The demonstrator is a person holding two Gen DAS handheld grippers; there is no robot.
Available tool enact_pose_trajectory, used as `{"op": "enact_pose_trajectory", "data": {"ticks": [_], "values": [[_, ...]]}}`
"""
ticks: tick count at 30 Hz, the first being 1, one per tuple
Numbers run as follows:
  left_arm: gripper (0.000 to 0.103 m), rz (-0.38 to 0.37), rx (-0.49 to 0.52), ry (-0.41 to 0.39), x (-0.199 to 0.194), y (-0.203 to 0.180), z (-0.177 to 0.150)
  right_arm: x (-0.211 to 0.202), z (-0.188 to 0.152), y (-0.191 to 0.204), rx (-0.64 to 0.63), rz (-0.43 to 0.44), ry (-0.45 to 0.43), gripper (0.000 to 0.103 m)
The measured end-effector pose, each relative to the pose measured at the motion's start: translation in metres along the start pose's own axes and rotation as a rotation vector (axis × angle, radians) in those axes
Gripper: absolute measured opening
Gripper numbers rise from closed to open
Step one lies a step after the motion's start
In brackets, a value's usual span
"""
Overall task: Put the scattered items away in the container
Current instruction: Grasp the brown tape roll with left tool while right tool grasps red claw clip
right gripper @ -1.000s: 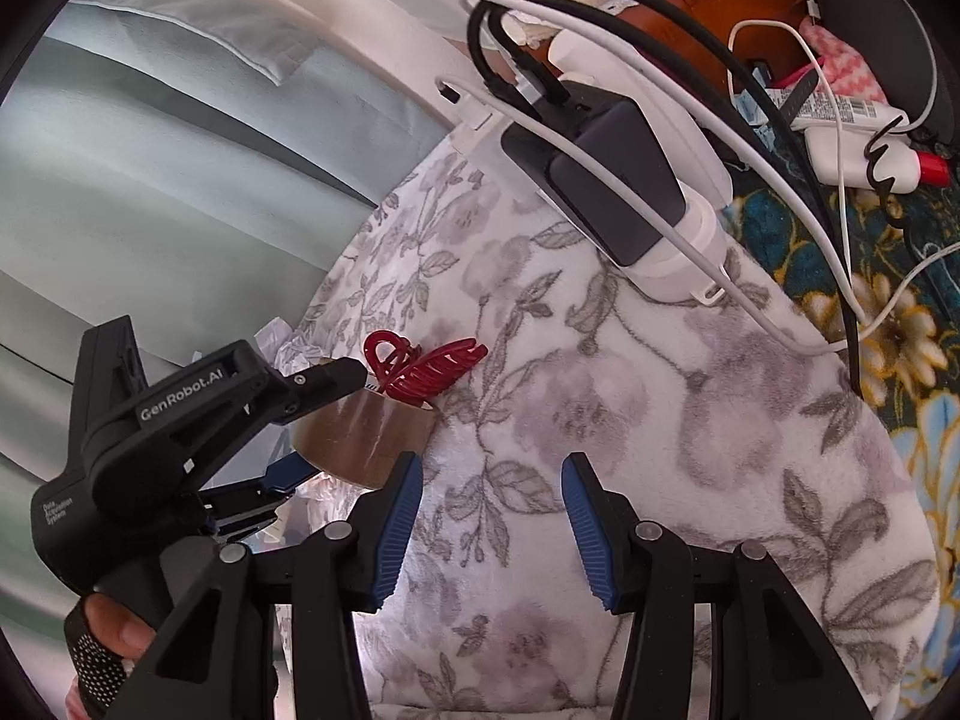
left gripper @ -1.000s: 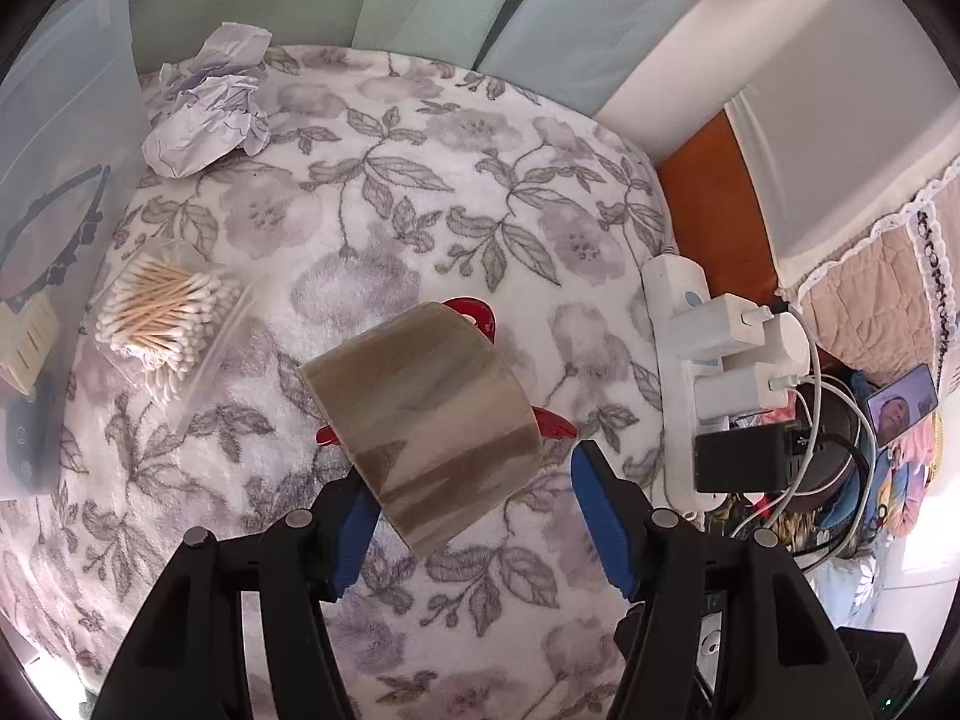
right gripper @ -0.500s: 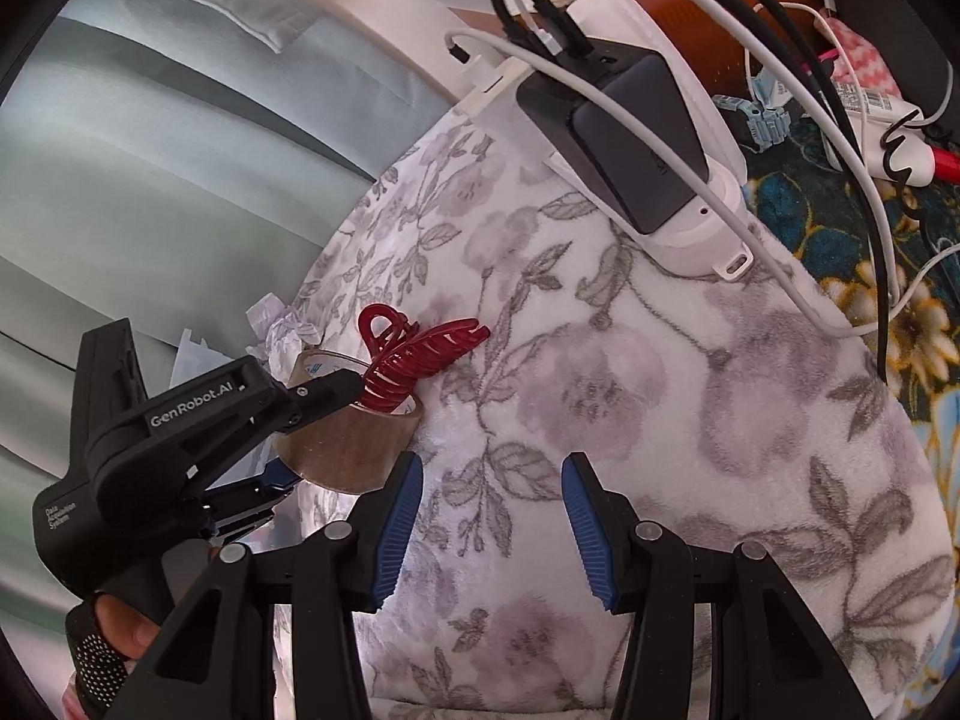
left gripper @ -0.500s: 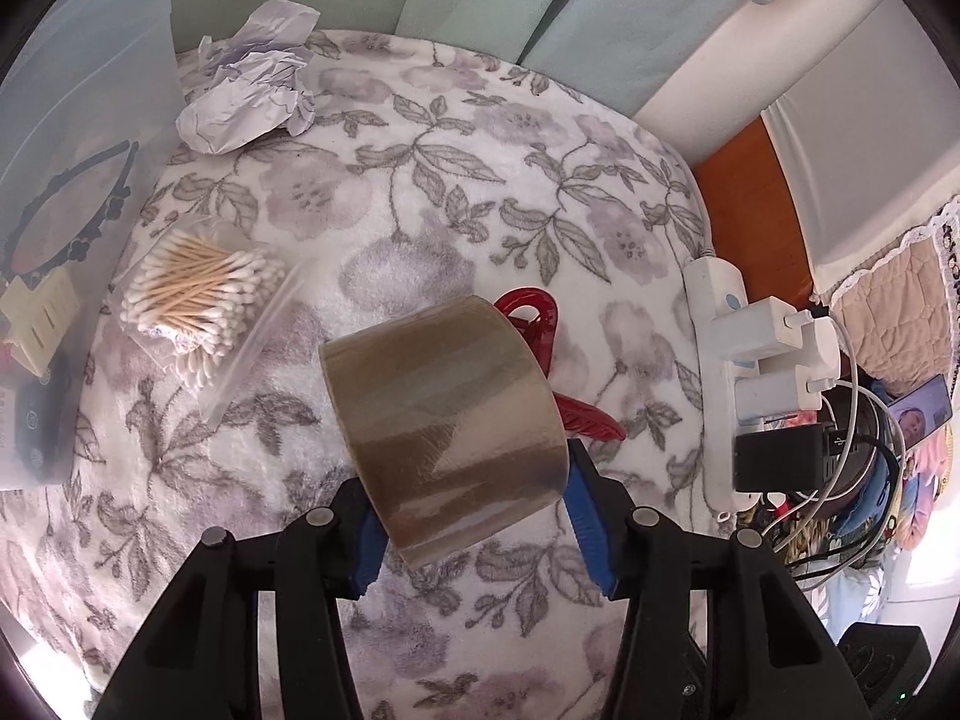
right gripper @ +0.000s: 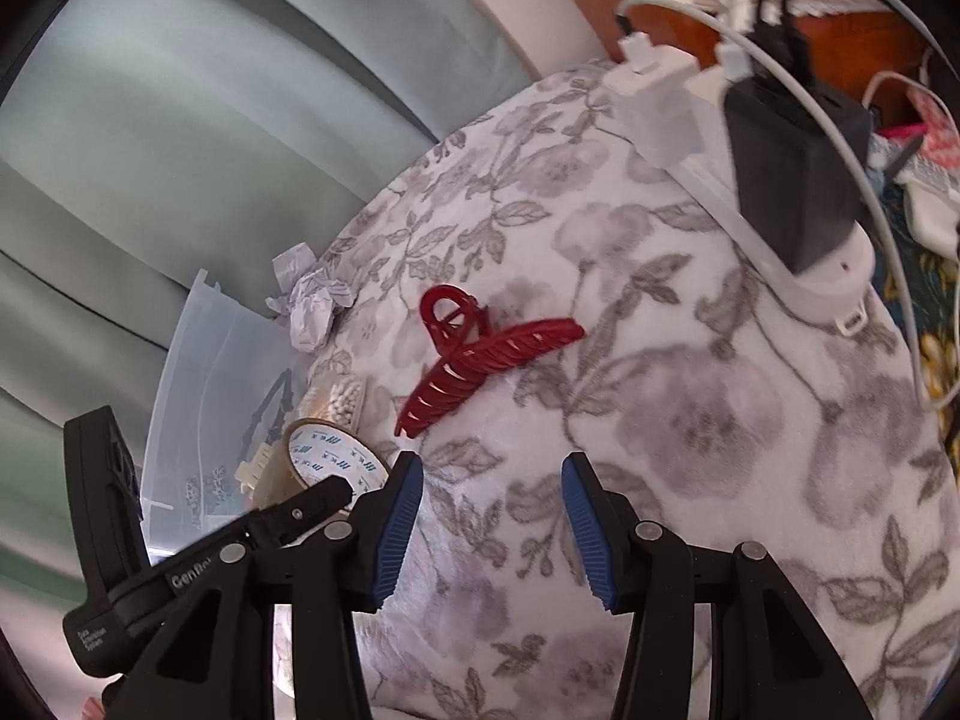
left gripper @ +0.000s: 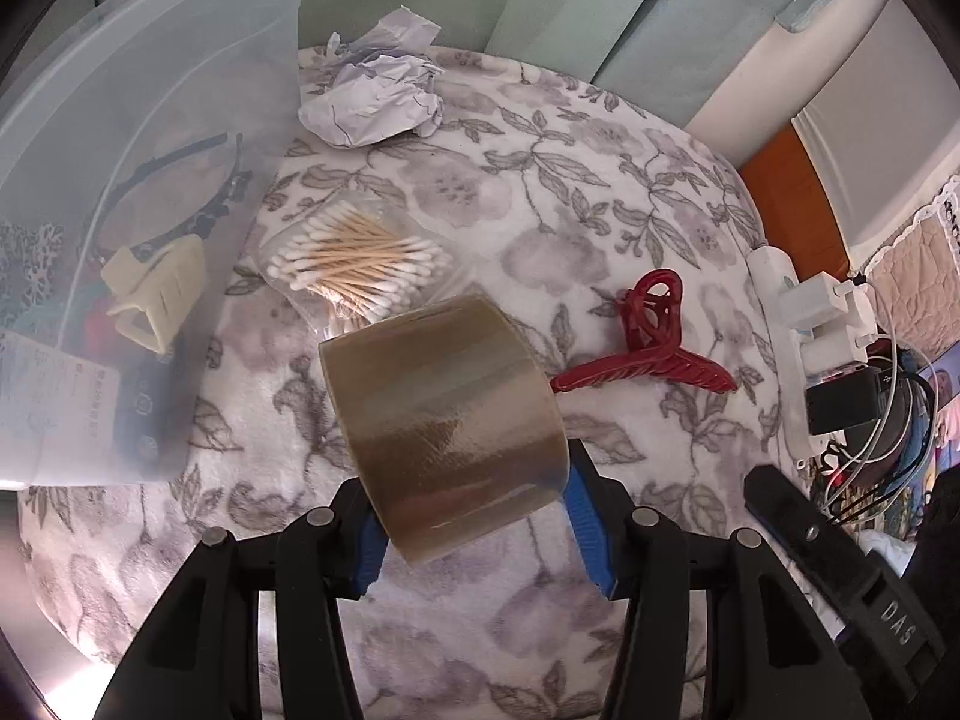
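My left gripper (left gripper: 474, 510) is shut on a brown roll of packing tape (left gripper: 444, 420) and holds it above the floral blanket, just right of the clear plastic container (left gripper: 150, 78). The roll also shows in the right wrist view (right gripper: 327, 459). A red hair claw (left gripper: 651, 342) lies on the blanket right of the roll; in the right wrist view it (right gripper: 480, 360) lies ahead of my right gripper (right gripper: 492, 516), which is open and empty. A bag of cotton swabs (left gripper: 354, 264) and crumpled paper (left gripper: 378, 96) lie by the container.
The container holds a cream hair claw (left gripper: 156, 294), a black headband (left gripper: 180, 192) and a paper leaflet. A white power strip (left gripper: 804, 324) with chargers and cables lies at the blanket's right edge. Green curtains hang behind.
My left gripper has carried the tape roll left toward the container, uncovering the red hair claw. My right gripper has moved closer to the claw and turned toward it.
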State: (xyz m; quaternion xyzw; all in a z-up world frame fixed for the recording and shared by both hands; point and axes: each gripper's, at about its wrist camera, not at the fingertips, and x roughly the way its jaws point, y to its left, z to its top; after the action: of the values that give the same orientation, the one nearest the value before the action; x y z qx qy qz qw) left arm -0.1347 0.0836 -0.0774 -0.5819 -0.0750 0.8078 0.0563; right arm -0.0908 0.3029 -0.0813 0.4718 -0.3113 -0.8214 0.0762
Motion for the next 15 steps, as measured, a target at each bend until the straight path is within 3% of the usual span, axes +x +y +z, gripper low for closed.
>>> {"op": "enact_pose_trajectory", "data": {"ticks": [6, 11, 15], "values": [[0.053, -0.023, 0.027, 0.008, 0.007, 0.002, -0.001, 0.031, 0.033, 0.031, -0.15, -0.066, -0.018, 0.052], [0.05, -0.043, 0.016, 0.06, 0.027, 0.009, -0.004, 0.069, 0.046, 0.038, -0.211, -0.151, 0.033, 0.053], [0.049, -0.05, 0.015, 0.054, 0.031, 0.014, -0.001, 0.092, 0.047, 0.038, -0.234, -0.173, 0.078, 0.053]]}}
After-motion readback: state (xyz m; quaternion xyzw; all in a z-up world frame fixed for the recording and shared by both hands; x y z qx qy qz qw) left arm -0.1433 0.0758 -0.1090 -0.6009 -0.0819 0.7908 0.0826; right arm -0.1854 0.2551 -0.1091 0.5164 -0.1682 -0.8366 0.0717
